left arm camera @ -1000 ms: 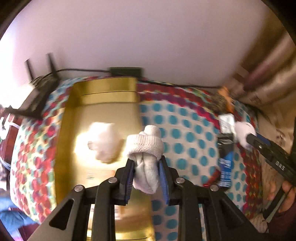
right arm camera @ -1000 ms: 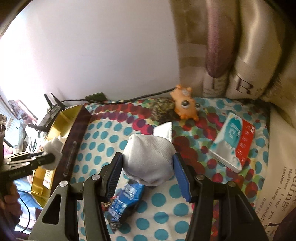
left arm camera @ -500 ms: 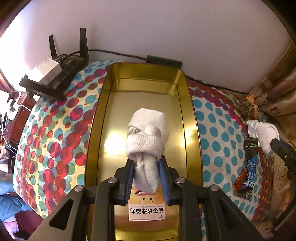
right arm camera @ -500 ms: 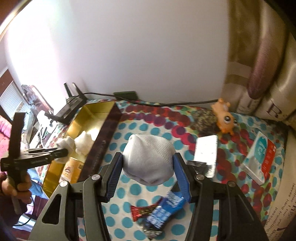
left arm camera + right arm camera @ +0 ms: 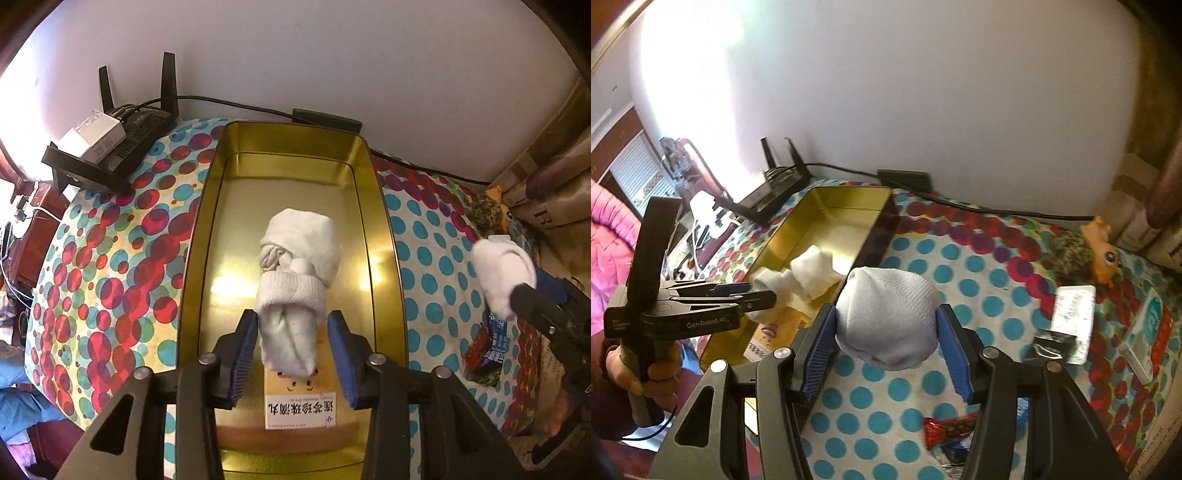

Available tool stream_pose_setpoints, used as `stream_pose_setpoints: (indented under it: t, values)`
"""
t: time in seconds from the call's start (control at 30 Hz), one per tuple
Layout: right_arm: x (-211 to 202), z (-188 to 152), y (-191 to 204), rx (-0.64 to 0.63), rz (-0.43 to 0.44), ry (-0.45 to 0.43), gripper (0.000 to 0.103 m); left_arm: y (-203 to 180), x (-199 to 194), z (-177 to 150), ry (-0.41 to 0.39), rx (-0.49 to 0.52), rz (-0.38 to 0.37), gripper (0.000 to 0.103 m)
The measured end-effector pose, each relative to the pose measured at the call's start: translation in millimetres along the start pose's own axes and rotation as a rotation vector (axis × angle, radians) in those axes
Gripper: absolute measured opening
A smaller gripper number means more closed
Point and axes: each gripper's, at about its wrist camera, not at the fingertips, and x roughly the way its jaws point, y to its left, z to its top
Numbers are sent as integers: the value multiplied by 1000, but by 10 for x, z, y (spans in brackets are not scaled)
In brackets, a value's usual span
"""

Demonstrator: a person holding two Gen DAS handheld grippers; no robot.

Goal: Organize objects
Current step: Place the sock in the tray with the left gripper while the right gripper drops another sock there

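Left wrist view counts three white sock rolls: two lie in the gold tin (image 5: 384, 236), one further in (image 5: 306, 236), the other, the cuffed sock roll (image 5: 291, 314), nearer and reaching back between the pads of the left gripper (image 5: 291, 354); the third, a rounded sock bundle (image 5: 888, 317), sits clamped in the right gripper (image 5: 886, 343). One tin, one black router (image 5: 122, 147) off to the left, one labelled box (image 5: 301, 410) on the tin floor under the jaws. The dotted cloth (image 5: 110, 266) covers the surface against a pale wall, curtains at right. The left jaws have just been opening: the left pad meets the cuffed sock roll, the right pad stands clear of it, grip released. Right wrist view shows its jaws clenched on the bundle, above the cloth, just right of the tin's dark outer wall; snack wrappers (image 5: 951, 428) lie below, an orange toy (image 5: 1102, 254) far right.
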Motion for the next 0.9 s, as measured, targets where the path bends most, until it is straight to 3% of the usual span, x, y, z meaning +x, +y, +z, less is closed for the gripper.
stream_pose_setpoints:
  t: [0.3,0.57,0.9]
  values:
    - [173,177,409,-89,70,7,53,212,-354,-209,-42,-21,-2,46]
    - [569,313,910,-185,141,46,53,478,-684,-365,-83,-56,44,48]
    - [958,401,1127,-195,149,81,53,710,-772,-486,-78,-120,67,48]
